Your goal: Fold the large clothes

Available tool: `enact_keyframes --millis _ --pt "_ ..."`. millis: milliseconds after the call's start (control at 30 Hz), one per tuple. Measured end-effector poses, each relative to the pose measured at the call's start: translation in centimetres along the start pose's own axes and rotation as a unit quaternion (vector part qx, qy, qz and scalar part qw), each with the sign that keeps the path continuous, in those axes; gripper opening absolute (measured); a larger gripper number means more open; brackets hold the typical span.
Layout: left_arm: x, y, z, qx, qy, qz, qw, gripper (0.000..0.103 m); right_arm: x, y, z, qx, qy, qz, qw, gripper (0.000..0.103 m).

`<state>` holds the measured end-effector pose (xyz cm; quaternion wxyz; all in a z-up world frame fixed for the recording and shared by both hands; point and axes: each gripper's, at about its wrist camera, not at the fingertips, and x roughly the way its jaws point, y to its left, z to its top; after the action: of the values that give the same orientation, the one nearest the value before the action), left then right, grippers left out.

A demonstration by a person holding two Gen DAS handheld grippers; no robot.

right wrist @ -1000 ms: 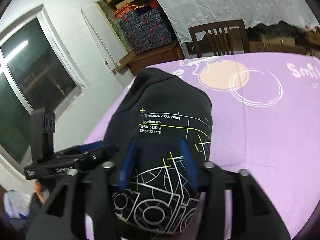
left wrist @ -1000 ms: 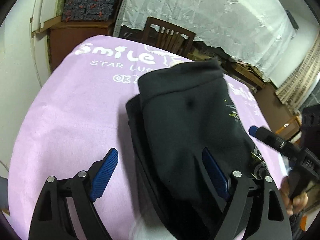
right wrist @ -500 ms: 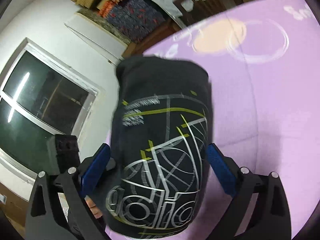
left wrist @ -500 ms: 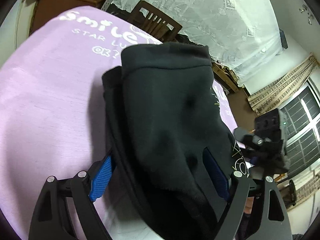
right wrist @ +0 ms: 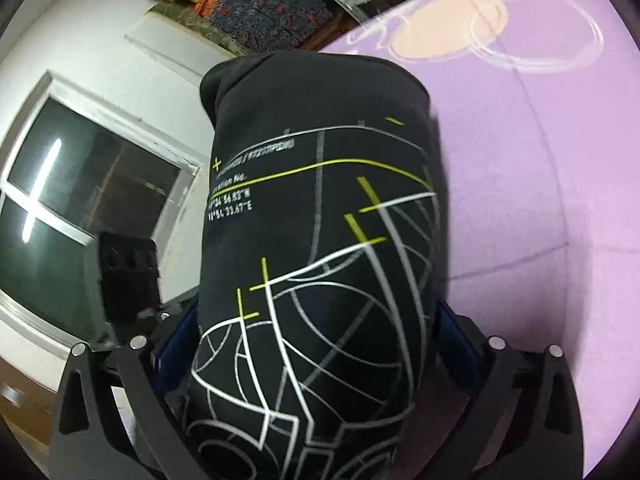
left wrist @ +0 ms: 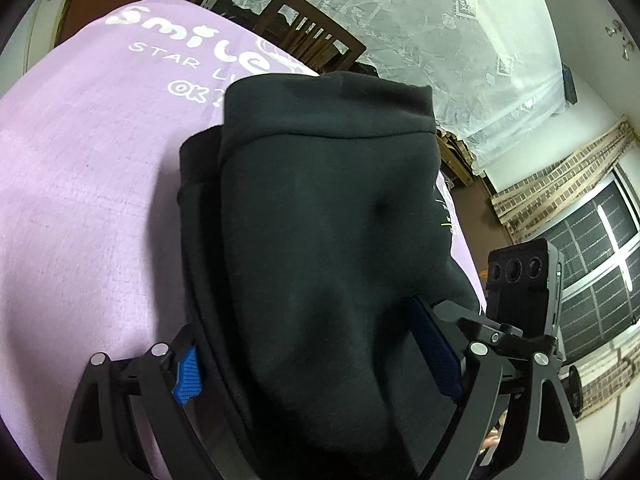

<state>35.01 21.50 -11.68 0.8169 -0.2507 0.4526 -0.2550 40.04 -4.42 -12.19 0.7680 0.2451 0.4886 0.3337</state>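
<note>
A folded black sweatshirt (left wrist: 320, 240) with a white and yellow line print (right wrist: 320, 260) lies on the purple printed tablecloth (left wrist: 80, 200). My left gripper (left wrist: 316, 360) is open, its blue pads on either side of the folded bundle's near end. My right gripper (right wrist: 312, 352) is also open and straddles the bundle from the opposite side, its pads mostly hidden by the cloth. The right gripper's body (left wrist: 520, 280) shows at the right of the left wrist view.
A wooden chair (left wrist: 308, 36) stands behind the table, in front of a white lace curtain (left wrist: 440, 40). A window (right wrist: 80, 200) and white wall are on one side. Stacked boxes (right wrist: 260, 12) sit on a cabinet.
The right gripper opened from shut on the sweatshirt. Both grippers slid further in around the bundle, which now fills the space between their jaws.
</note>
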Motion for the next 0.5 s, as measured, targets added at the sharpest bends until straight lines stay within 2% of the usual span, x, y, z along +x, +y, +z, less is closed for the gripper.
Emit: enact_keyframes --millis 67,233,500 --pt "0.1 -0.1 -0.2 0.005 -0.002 0.0 1.0 0.087 -0.1 0.0 -0.1 0.002 -0.002 0.002 1.0 0.098" --pt "0.0 -0.9 -0.5 0.028 -0.009 0.003 0.9995 0.084 -0.7 0.4 -0.7 -0.004 -0.015 0.005 1.0 0.083" --pt "-1.9 -2.5 -1.0 0.05 -0.033 -0.022 0.998 0.081 -2.3 1.2 -1.0 0.016 -0.013 0.069 0.997 0.077"
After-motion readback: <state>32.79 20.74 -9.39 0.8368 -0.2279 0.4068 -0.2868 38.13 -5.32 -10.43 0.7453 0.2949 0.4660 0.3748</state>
